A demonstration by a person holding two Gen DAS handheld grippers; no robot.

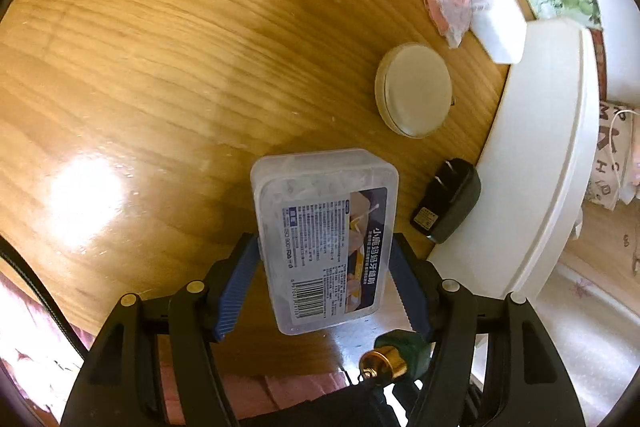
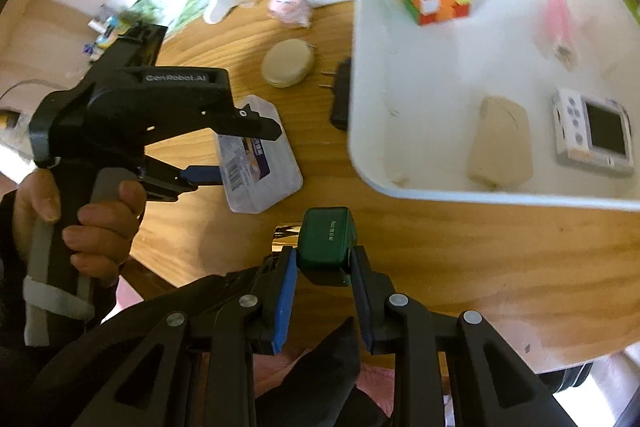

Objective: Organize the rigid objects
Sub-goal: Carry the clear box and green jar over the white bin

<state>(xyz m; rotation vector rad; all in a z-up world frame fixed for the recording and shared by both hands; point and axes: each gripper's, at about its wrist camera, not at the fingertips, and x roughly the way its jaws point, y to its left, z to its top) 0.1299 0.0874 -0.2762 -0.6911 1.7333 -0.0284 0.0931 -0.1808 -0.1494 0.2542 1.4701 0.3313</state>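
Your left claw: clamped on the clear plastic box.
Your right claw: pinching the green bottle above the desk.

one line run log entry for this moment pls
left gripper: shut on clear floss box | right gripper: shut on green bottle | white tray: not reached

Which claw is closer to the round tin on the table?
Left. The left claw, gripping the clear box, sits just short of the round tin; the right claw is farther back.
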